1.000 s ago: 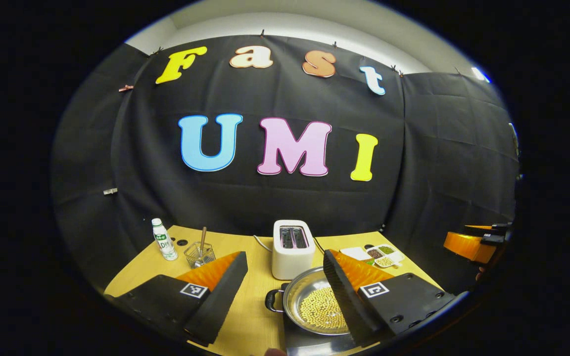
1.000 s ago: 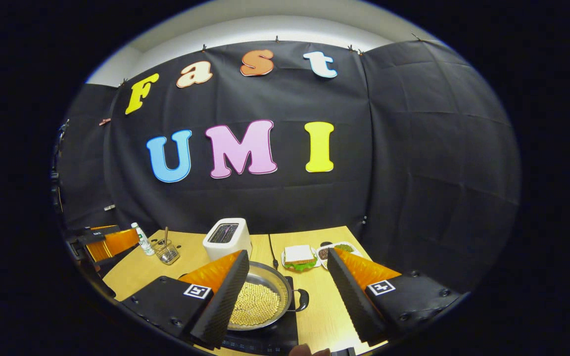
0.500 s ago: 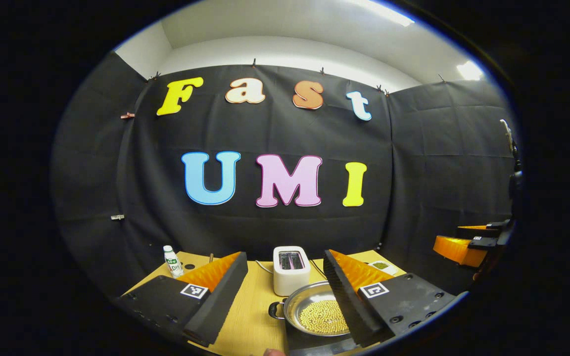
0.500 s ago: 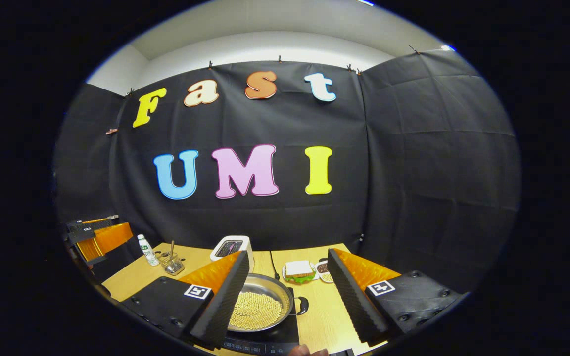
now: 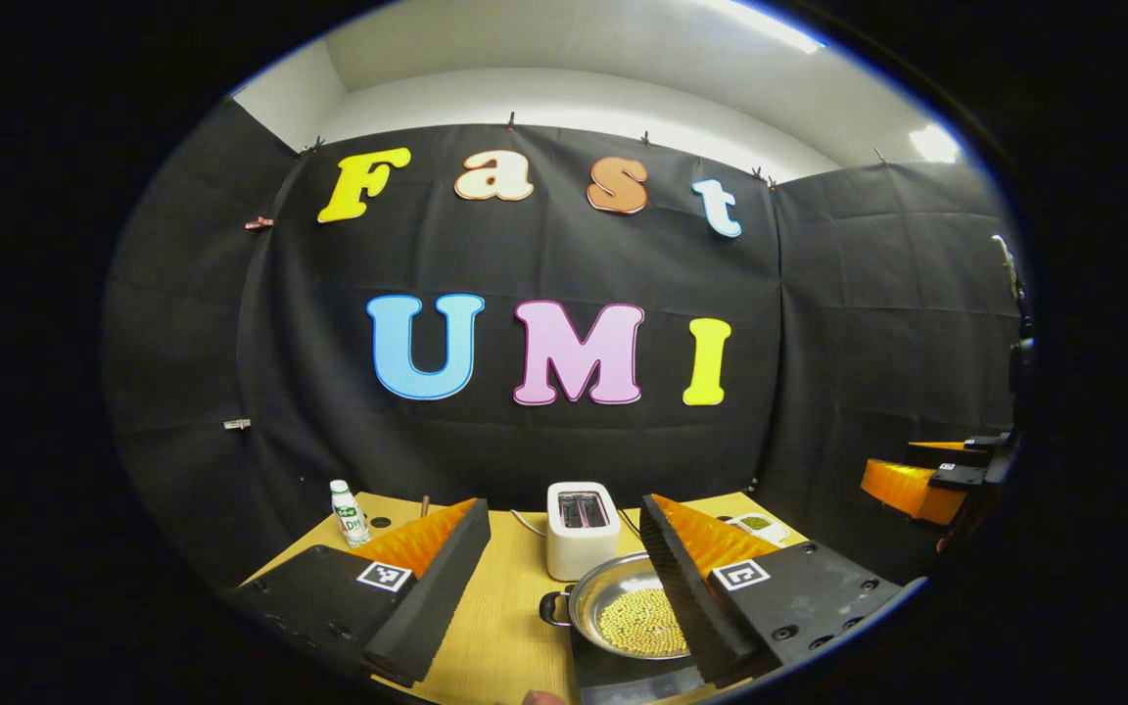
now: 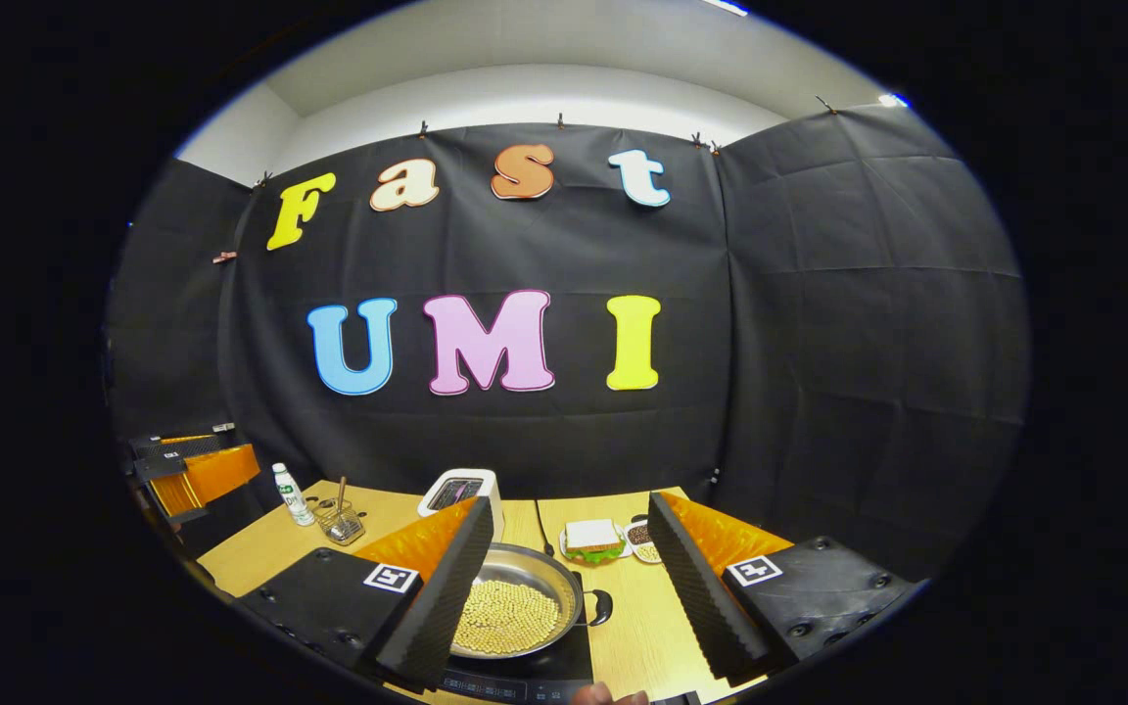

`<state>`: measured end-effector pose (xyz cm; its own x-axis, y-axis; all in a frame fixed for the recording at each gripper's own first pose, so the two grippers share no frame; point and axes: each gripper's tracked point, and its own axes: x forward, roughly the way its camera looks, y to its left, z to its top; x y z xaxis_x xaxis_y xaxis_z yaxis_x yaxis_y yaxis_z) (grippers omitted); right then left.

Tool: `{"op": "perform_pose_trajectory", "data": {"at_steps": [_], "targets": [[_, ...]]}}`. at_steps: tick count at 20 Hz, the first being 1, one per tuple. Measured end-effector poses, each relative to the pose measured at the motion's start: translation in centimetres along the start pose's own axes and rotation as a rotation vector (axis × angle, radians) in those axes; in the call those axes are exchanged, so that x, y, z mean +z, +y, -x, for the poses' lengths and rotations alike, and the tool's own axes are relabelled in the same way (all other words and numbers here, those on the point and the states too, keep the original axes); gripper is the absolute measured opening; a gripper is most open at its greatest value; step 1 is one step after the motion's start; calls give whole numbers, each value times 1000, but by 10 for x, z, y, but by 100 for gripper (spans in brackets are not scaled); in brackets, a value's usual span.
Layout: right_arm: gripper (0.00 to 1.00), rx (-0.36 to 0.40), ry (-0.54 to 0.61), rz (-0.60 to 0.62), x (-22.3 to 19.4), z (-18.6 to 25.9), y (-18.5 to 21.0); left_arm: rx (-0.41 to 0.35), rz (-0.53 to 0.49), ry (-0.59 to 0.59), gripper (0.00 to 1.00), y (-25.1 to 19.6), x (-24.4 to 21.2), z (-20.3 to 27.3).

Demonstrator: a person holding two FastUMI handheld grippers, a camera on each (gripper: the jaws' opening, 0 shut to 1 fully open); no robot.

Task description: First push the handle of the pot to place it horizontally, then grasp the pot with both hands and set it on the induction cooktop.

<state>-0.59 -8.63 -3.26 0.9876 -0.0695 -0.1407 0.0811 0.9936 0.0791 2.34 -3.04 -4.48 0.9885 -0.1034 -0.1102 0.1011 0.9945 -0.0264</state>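
on the pale wooden table (image 6: 652, 627) a round steel pot (image 6: 517, 605) of yellow beans sits on the flat black induction cooktop (image 6: 525, 671), boxy white toaster (image 6: 461, 493) behind. the left gripper (image 5: 564, 558) and the right gripper (image 6: 569, 548) hang released, ridged foam fingers (image 6: 446, 587) spread, gripping nothing.

Pot (image 6: 525, 602): shiny metal. Table (image 5: 515, 627): matt wood grain. Cooktop (image 6: 535, 671): glossy black. Finger pads (image 6: 442, 587): ribbed matt foam. Toaster (image 5: 581, 529): smooth white.

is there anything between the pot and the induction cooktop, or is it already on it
Nothing visible stands between them: the pot already sits on the induction cooktop, and both grippers are open, clear of it.
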Motion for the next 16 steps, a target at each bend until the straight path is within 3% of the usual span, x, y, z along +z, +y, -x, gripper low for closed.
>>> {"op": "perform_pose_trajectory", "data": {"at_steps": [16], "targets": [[98,34,-19,48,0,-2,12,4,1,79,94,-9,-18,-9]]}}
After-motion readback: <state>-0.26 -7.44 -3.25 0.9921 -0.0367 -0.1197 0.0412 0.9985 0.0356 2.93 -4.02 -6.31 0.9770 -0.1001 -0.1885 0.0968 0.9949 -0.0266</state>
